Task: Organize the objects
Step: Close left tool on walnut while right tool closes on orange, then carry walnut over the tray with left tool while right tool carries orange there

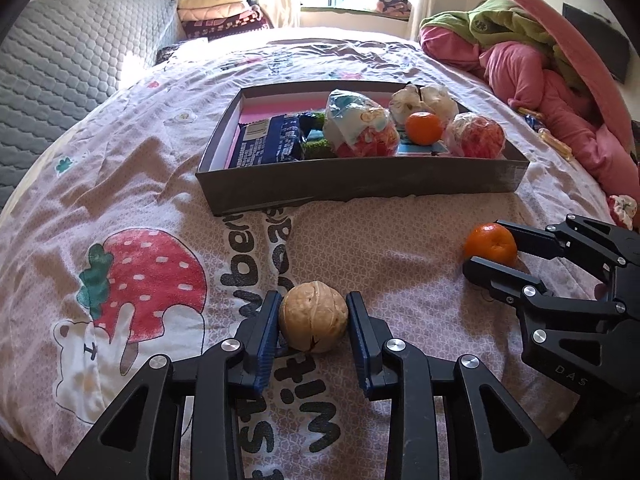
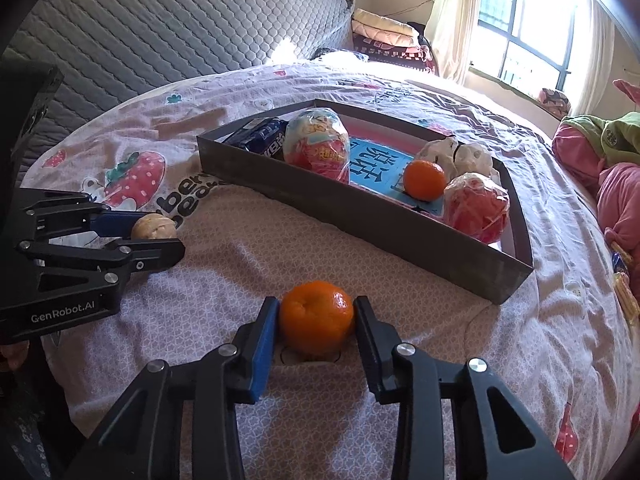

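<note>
My left gripper (image 1: 314, 297) is shut on a tan walnut (image 1: 313, 322) that rests on the strawberry-print bedsheet (image 1: 120, 208), both pads against its sides. To the right, my right gripper (image 1: 486, 245) is shut on an orange tangerine (image 1: 491, 243), also down on the sheet. In the right wrist view the tangerine (image 2: 316, 320) sits between the right gripper's (image 2: 316, 302) pads, and the left gripper (image 2: 158, 234) holds the walnut (image 2: 154, 227) at the left. Beyond both stands a shallow grey box (image 1: 360, 184) holding a blue packet (image 1: 268, 142), an egg-shaped wrapped sweet (image 1: 360, 126), another tangerine (image 1: 424, 128) and a red wrapped ball (image 1: 476, 136).
A pile of pink and green bedding (image 1: 540, 60) fills the right side of the bed, with small snack packs (image 1: 554, 142) beside it. A grey quilted mattress (image 1: 60, 52) leans at the left. Folded blankets (image 1: 220, 12) lie under the window at the far end.
</note>
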The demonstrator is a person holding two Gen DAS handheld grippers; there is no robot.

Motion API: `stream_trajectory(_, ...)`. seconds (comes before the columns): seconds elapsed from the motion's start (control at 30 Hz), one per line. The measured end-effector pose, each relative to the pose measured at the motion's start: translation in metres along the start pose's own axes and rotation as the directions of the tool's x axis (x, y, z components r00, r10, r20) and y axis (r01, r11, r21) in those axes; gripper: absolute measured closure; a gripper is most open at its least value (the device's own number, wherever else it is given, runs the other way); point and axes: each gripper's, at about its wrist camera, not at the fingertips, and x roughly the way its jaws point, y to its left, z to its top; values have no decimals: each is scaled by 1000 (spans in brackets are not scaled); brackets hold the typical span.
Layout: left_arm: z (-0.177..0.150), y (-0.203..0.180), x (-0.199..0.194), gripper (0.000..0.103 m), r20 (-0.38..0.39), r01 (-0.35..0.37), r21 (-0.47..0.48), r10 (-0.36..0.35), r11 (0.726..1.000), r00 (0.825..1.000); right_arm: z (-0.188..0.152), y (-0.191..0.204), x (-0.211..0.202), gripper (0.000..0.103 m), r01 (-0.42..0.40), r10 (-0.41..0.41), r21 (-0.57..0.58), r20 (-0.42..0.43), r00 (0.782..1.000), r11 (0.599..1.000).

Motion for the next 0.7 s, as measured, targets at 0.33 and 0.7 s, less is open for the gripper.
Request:
stream_trajectory(0.33, 25, -6, -34, 70, 99, -1, -3, 2, 1000, 995, 12, -21, -33, 65, -11, -1, 87, 139, 990, 996)
stream_trajectory(0.7, 59, -10, -49, 70, 172, -10, -4, 11, 1000, 985, 28, -35, -54, 65, -12, -14, 112, 224, 975, 994)
